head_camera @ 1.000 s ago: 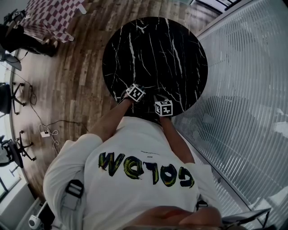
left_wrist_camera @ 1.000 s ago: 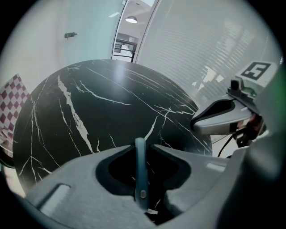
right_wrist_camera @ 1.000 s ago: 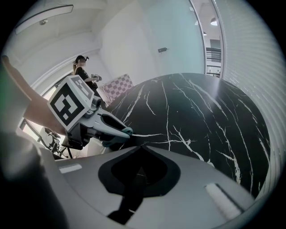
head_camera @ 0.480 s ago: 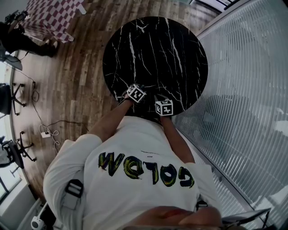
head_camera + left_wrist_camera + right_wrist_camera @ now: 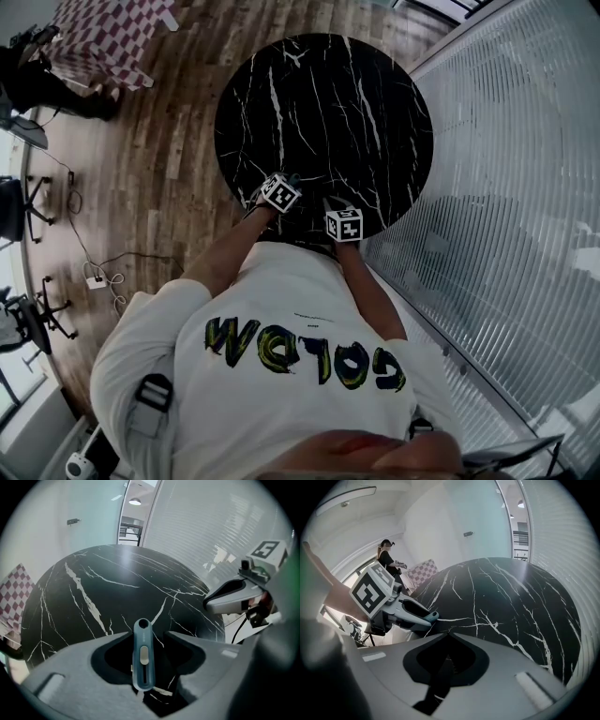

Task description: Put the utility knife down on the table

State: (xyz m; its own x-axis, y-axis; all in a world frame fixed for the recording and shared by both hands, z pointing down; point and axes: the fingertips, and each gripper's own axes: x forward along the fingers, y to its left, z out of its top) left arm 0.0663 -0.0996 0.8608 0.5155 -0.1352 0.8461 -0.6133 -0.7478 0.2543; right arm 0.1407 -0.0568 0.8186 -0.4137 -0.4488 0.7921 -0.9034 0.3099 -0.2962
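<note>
The utility knife [image 5: 143, 656] is teal with a pale slider and lies lengthwise between the jaws of my left gripper [image 5: 146, 635]. Those jaws have just been opening, and dark gaps show on both sides of the knife, so the pads do not press on it. In the right gripper view the knife's end [image 5: 433, 616] pokes out of the left gripper [image 5: 427, 617], low over the black marble table [image 5: 319, 103]. I cannot tell whether it rests there. My right gripper [image 5: 450, 633] stands beside it with its tips together and nothing between them. Both grippers [image 5: 292, 180] [image 5: 328, 202] are at the table's near edge.
A ribbed glass wall [image 5: 506, 187] runs along the right, close to the table. To the left is wooden floor [image 5: 169, 141], with a checkered cloth [image 5: 108, 33], a person [image 5: 386, 555], office chairs [image 5: 23, 319] and a power strip [image 5: 94, 278].
In the head view almost nothing differs. The left gripper's marker cube has shifted very slightly, and the right gripper has kept still.
</note>
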